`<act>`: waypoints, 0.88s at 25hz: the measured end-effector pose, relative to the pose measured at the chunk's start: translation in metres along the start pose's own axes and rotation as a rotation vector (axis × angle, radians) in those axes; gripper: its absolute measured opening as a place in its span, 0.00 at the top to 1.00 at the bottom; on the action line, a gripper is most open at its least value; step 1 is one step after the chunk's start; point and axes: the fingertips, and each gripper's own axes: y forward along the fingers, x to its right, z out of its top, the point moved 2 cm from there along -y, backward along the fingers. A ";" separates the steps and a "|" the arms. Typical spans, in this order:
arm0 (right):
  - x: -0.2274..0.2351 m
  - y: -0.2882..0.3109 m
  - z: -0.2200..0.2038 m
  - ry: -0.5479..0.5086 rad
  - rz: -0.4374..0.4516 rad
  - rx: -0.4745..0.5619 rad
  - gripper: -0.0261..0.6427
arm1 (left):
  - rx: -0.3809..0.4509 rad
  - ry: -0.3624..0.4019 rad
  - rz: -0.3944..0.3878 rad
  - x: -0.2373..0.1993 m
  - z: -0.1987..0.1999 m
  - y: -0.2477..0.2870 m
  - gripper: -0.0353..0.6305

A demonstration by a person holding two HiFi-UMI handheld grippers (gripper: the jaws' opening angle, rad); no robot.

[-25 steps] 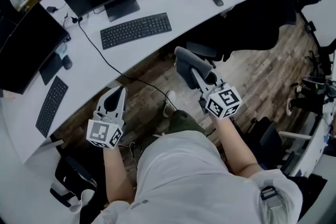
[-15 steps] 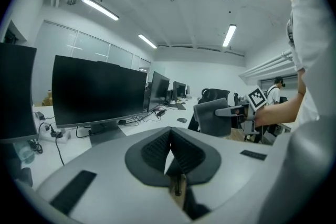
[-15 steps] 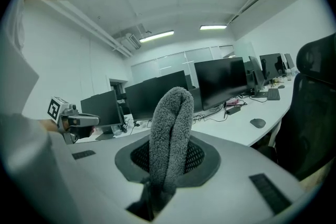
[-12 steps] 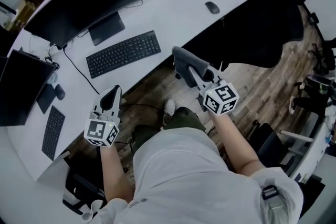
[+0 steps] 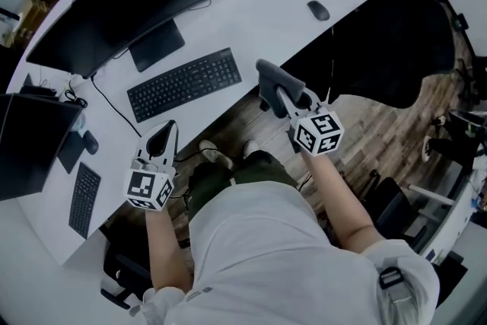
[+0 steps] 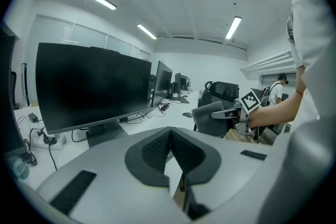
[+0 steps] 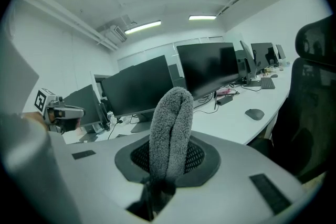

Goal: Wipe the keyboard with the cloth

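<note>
The black keyboard (image 5: 185,84) lies on the white desk (image 5: 251,19) in front of a dark monitor (image 5: 125,0). A folded grey cloth (image 5: 275,82) sticks up from my right gripper (image 5: 288,101), which is shut on it just off the desk's front edge, to the right of the keyboard. In the right gripper view the cloth (image 7: 170,126) stands upright between the pads. My left gripper (image 5: 161,136) hangs below the keyboard's left end, over the floor, shut with nothing in it. The left gripper view shows its pads (image 6: 157,149) meeting in a V.
A mouse (image 5: 318,10) lies on the desk to the right. A second keyboard (image 5: 84,199) and another monitor (image 5: 34,141) sit at the left. A black office chair (image 5: 384,38) stands to the right. Cables trail across the desk, and wooden floor lies underfoot.
The desk and keyboard have come nearer to both grippers as the person stepped towards them. The right gripper still holds the cloth, and the left stays shut.
</note>
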 end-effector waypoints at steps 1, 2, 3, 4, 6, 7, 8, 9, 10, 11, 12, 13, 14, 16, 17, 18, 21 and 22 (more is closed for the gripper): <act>0.000 0.007 -0.001 -0.001 -0.010 -0.008 0.86 | -0.004 -0.004 -0.005 -0.007 -0.001 0.001 0.94; 0.000 0.015 -0.001 -0.003 -0.021 -0.015 0.86 | -0.009 -0.009 -0.010 -0.015 -0.003 0.002 0.94; 0.000 0.022 0.000 -0.004 -0.035 -0.022 0.86 | -0.012 -0.017 -0.016 -0.024 -0.005 0.002 0.94; 0.000 0.030 0.000 -0.005 -0.051 -0.028 0.86 | -0.014 -0.025 -0.023 -0.033 -0.006 0.002 0.94; 0.000 0.048 0.000 -0.006 -0.083 -0.040 0.86 | -0.019 -0.041 -0.037 -0.053 -0.010 0.002 0.95; 0.000 0.057 0.000 -0.004 -0.098 -0.046 0.86 | -0.024 -0.043 -0.042 -0.063 -0.012 0.002 0.94; 0.000 0.066 -0.001 -0.004 -0.111 -0.052 0.86 | -0.032 -0.043 -0.045 -0.074 -0.015 0.002 0.94; -0.001 0.075 -0.002 -0.006 -0.122 -0.058 0.86 | -0.038 -0.043 -0.047 -0.084 -0.017 0.002 0.94; -0.002 0.084 -0.003 -0.010 -0.134 -0.066 0.86 | -0.042 -0.047 -0.051 -0.094 -0.020 0.001 0.94; -0.003 0.092 -0.004 -0.016 -0.146 -0.075 0.86 | -0.044 -0.052 -0.056 -0.103 -0.023 -0.001 0.95; -0.004 0.100 -0.005 -0.024 -0.159 -0.084 0.86 | -0.045 -0.057 -0.063 -0.111 -0.025 -0.003 0.94; -0.005 0.108 -0.006 -0.036 -0.173 -0.094 0.86 | -0.047 -0.060 -0.068 -0.118 -0.028 -0.005 0.94; -0.006 0.116 -0.006 -0.051 -0.187 -0.104 0.86 | -0.049 -0.062 -0.074 -0.125 -0.030 -0.007 0.95; -0.006 0.131 -0.006 -0.090 -0.215 -0.123 0.86 | -0.054 -0.069 -0.086 -0.138 -0.037 -0.011 0.94; -0.006 0.139 -0.007 -0.108 -0.230 -0.131 0.86 | -0.058 -0.072 -0.095 -0.143 -0.041 -0.013 0.94; -0.006 0.146 -0.008 -0.123 -0.246 -0.139 0.86 | -0.062 -0.073 -0.106 -0.146 -0.045 -0.015 0.94; -0.004 0.163 -0.013 -0.170 -0.292 -0.169 0.86 | -0.078 -0.076 -0.129 -0.154 -0.057 -0.020 0.94; -0.003 0.168 -0.015 -0.190 -0.306 -0.182 0.86 | -0.081 -0.080 -0.133 -0.156 -0.061 -0.022 0.94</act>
